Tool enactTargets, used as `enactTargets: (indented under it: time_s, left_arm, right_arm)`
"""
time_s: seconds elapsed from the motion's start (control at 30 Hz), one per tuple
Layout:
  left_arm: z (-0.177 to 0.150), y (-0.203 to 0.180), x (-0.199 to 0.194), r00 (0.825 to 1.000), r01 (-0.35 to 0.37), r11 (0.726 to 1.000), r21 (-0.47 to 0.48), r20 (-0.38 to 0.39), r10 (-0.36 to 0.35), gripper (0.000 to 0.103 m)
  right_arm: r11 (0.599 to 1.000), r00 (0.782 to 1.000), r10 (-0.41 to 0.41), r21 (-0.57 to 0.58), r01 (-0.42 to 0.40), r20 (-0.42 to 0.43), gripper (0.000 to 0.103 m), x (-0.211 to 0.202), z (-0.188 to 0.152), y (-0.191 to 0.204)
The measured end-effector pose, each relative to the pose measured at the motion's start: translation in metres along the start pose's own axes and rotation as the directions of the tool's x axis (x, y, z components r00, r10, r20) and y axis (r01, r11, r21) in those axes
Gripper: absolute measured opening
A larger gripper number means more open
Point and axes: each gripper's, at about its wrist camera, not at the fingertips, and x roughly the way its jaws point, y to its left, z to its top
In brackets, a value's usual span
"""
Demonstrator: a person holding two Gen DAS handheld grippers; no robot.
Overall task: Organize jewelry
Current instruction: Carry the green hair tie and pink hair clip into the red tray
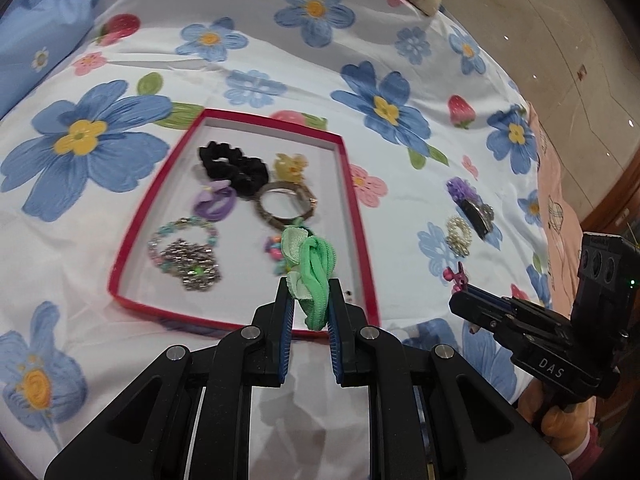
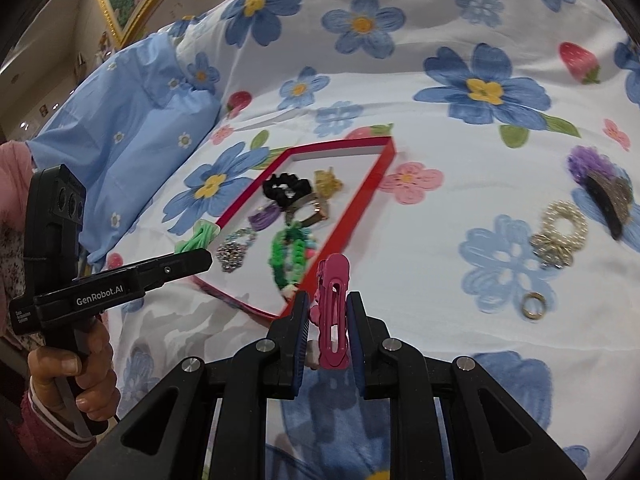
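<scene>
Left wrist view
Left gripper (image 1: 311, 300): fingers narrow, clamped on a green hair tie (image 1: 313, 276), held above the near edge of the red tray (image 1: 362, 232), probably so it can drop inside.
Tray contents: black scrunchie (image 1: 234, 166), yellow claw clip (image 1: 290, 166), brown bangle (image 1: 285, 205), purple tie (image 1: 216, 202), beaded bracelets (image 1: 184, 252) crowd the middle; bare floor shows near the right wall.
Loose on the floral sheet (image 1: 400, 60): purple-flower clip (image 1: 468, 200) and pearl tie (image 1: 458, 234), well apart from the tray.

Right wrist view
Right gripper (image 2: 328, 320): fingers narrow, pinching a pink hair clip (image 2: 334, 308) upright, just outside the tray's near corner.
Obstacle: a green beaded piece (image 2: 286, 258) lies in that corner.
Left behind: a small ring (image 2: 534, 306) on the sheet.
</scene>
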Motion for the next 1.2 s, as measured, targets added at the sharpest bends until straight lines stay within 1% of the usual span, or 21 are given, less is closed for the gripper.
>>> enactTargets:
  time_s: [0.2, 0.4, 0.57, 0.7, 0.97, 1.2]
  left_arm:
    - [-0.002, 0.018, -0.005, 1.000, -0.012, 0.999, -0.036, 0.007, 0.012, 0.014]
    - [-0.004, 0.029, -0.005, 1.000, -0.019, 0.998, -0.052, 0.010, 0.020, 0.014]
    - [-0.002, 0.039, -0.002, 1.000, -0.023, 0.997, -0.075, 0.008, 0.024, 0.014]
    - [0.001, 0.045, 0.005, 1.000, -0.031, 0.997, -0.072, -0.001, 0.031, 0.014]
    - [0.015, 0.062, 0.024, 0.998, -0.059, 0.996, -0.061, -0.027, 0.057, 0.014]
    - [0.023, 0.076, 0.043, 0.996, -0.078, 0.995, -0.064, -0.053, 0.075, 0.014]
  right_arm:
    - [1.000, 1.000, 0.020, -0.020, -0.020, -0.013, 0.019, 0.011, 0.004, 0.013]
    - [0.999, 0.999, 0.034, -0.033, -0.035, -0.025, 0.019, 0.023, 0.009, 0.023]
    - [0.998, 0.998, 0.053, -0.040, -0.055, -0.035, 0.019, 0.035, 0.017, 0.031]
    - [0.996, 0.997, 0.064, -0.052, -0.066, -0.044, 0.019, 0.048, 0.024, 0.038]
    - [0.996, 0.995, 0.056, -0.061, -0.061, -0.083, 0.019, 0.081, 0.035, 0.041]
    - [0.996, 0.992, 0.031, -0.080, -0.041, -0.119, 0.019, 0.107, 0.040, 0.042]
